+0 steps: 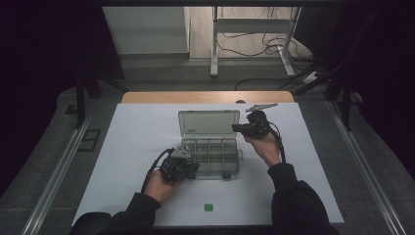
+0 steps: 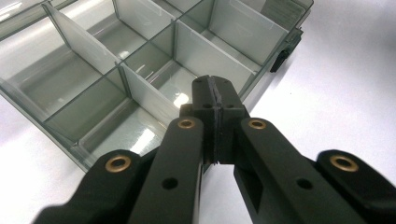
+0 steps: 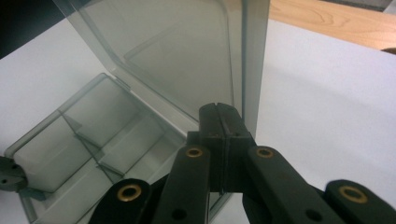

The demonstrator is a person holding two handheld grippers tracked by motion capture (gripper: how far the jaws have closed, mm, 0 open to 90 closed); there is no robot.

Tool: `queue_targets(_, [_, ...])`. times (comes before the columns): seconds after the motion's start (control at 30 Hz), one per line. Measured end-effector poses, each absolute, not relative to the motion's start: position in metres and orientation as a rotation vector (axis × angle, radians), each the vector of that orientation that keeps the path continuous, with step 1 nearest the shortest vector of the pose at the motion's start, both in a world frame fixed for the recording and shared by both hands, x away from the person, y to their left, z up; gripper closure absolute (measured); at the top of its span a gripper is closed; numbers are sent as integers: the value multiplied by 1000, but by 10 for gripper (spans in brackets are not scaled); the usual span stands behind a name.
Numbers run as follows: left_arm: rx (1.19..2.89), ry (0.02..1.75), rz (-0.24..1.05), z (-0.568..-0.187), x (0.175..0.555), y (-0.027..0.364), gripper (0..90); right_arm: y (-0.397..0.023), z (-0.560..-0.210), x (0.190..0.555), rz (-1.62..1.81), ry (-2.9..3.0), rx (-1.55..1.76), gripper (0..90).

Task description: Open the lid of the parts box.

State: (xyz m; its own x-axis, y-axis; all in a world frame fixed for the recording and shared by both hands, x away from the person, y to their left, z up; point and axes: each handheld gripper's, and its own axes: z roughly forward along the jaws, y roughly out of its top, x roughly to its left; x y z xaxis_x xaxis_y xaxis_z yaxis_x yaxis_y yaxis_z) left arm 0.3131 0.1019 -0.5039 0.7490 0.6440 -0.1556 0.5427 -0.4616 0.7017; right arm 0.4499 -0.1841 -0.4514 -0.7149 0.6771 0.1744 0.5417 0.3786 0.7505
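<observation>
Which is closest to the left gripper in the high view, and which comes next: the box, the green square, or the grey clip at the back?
From the left gripper:
1. Box: right beside its tip, at the front left corner.
2. Green square: on the table's near edge, a bit to the right.
3. Grey clip: far back right, past the right gripper.

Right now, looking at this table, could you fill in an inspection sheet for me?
Surface: white sheet over a wooden table.
Job's things: clear box, compartments empty; lid standing open.
Clutter: green square near the front edge; grey plate at the back.
Grippers: left hand-held gripper shut, at the box's near left corner; right hand-held gripper shut, at the lid's edge.
Cables: one trailing from each gripper; more on the floor.
Surroundings: dark, a desk frame beyond.
</observation>
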Motion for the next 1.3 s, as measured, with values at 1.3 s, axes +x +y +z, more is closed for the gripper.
queue_targets(1.3, [2136,863,179,-493,307,103,852,-181,-449,436,1157,2516,1050,732])
